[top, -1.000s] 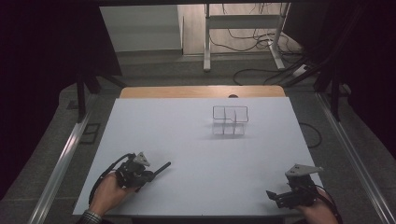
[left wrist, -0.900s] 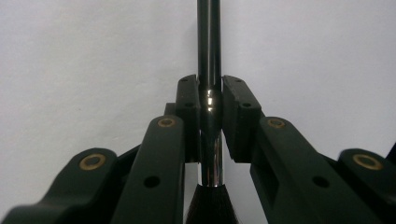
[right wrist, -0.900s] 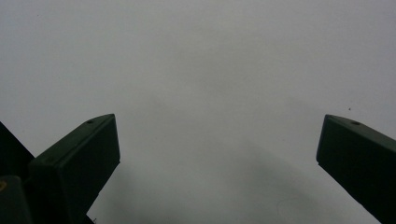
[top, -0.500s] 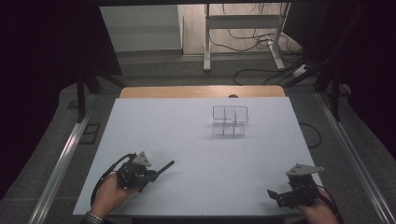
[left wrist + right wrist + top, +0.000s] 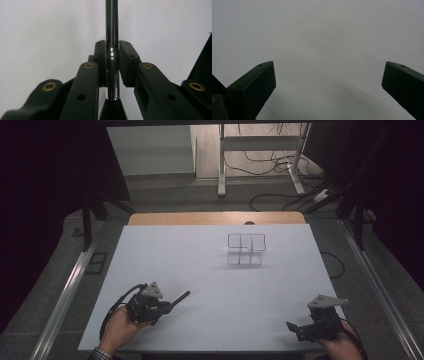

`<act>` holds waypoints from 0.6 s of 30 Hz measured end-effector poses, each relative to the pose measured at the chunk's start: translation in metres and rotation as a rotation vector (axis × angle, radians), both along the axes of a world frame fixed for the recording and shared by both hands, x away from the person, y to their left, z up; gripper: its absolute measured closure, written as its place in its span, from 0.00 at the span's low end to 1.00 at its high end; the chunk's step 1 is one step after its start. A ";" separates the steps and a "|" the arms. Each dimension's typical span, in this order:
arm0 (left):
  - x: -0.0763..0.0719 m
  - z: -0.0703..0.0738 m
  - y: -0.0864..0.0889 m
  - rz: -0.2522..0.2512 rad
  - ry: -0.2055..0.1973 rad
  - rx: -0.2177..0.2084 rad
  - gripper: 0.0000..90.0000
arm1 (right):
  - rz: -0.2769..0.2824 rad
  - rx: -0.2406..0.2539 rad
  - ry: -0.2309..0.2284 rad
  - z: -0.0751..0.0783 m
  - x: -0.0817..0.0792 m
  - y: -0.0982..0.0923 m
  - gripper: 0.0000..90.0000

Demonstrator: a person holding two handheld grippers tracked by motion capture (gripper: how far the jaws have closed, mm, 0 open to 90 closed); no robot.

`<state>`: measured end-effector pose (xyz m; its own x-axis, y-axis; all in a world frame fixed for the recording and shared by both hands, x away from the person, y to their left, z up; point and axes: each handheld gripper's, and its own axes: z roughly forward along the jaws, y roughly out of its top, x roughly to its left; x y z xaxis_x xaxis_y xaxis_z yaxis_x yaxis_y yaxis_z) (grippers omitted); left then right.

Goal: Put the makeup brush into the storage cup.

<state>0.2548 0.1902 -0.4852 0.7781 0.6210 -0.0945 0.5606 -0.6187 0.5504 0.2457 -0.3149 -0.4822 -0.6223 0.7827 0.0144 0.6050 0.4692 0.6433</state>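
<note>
Brush [image 5: 111, 37] clamped in the left gripper [image 5: 165, 306] near the tabletop's [image 5: 200, 265] front-left corner, handle aimed at the far-off clear organizer [image 5: 246, 248]; right gripper [image 5: 300, 330] gapes wide, empty, front-right.

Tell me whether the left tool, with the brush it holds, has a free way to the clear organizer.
Probably yes. The left tool is shut on the brush, whose handle points up-right in the high view toward the organizer. Only bare white table lies between them, and the right tool sits off to the side.
</note>
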 end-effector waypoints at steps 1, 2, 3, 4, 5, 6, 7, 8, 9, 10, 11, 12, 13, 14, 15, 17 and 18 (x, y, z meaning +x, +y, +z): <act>0.000 0.000 0.000 -0.002 -0.001 -0.002 0.86 | 0.000 0.000 0.000 0.000 0.000 0.000 0.00; 0.000 0.001 -0.001 -0.004 -0.004 -0.006 0.86 | -0.004 0.004 -0.018 0.001 0.000 0.000 0.00; 0.000 0.001 -0.001 -0.004 -0.004 -0.006 0.86 | -0.009 0.007 -0.022 0.002 0.000 -0.001 0.00; 0.000 0.001 -0.001 -0.007 -0.006 -0.012 0.86 | -0.009 0.012 -0.031 0.002 0.001 -0.001 0.00; 0.000 0.001 -0.002 -0.009 -0.008 -0.015 0.86 | -0.014 0.015 -0.032 0.003 0.001 -0.001 0.00; 0.000 0.002 -0.002 -0.010 -0.011 -0.016 0.86 | -0.017 0.017 -0.038 0.004 0.001 -0.002 0.00; 0.000 0.002 -0.002 -0.010 -0.011 -0.016 0.86 | -0.017 0.017 -0.038 0.004 0.001 -0.002 0.00; -0.001 0.002 -0.003 -0.015 -0.014 -0.023 0.86 | -0.020 0.025 -0.049 0.005 0.001 -0.002 0.00; -0.001 0.002 -0.003 -0.016 -0.016 -0.024 0.86 | -0.018 0.027 -0.054 0.005 0.001 -0.002 0.00; -0.001 0.002 -0.003 -0.017 -0.016 -0.027 0.86 | -0.018 0.030 -0.061 0.006 0.001 -0.001 0.00; -0.001 0.002 -0.003 -0.017 -0.016 -0.027 0.86 | -0.017 0.031 -0.063 0.006 0.001 -0.001 0.00; -0.001 0.003 -0.004 -0.021 -0.019 -0.030 0.86 | -0.016 0.032 -0.067 0.007 0.001 0.000 0.00; -0.001 0.003 -0.005 -0.026 -0.020 -0.030 0.86 | -0.014 0.032 -0.071 0.007 0.002 0.000 0.00; -0.001 0.003 -0.005 -0.031 -0.020 -0.030 0.86 | -0.013 0.031 -0.071 0.007 0.002 0.001 0.00; -0.001 0.003 -0.006 -0.033 -0.023 -0.033 0.86 | -0.015 0.032 -0.072 0.007 0.002 0.002 0.00; -0.001 0.004 -0.007 -0.035 -0.024 -0.035 0.86 | -0.017 0.033 -0.074 0.007 0.002 0.002 0.00; -0.001 0.004 -0.008 -0.038 -0.026 -0.039 0.86 | -0.021 0.040 -0.075 0.008 0.003 0.003 0.00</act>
<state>0.2536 0.1825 -0.4812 0.8036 0.5871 -0.0978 0.5224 -0.6170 0.5886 0.2488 -0.3120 -0.4740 -0.6065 0.7951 -0.0004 0.5636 0.4302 0.7052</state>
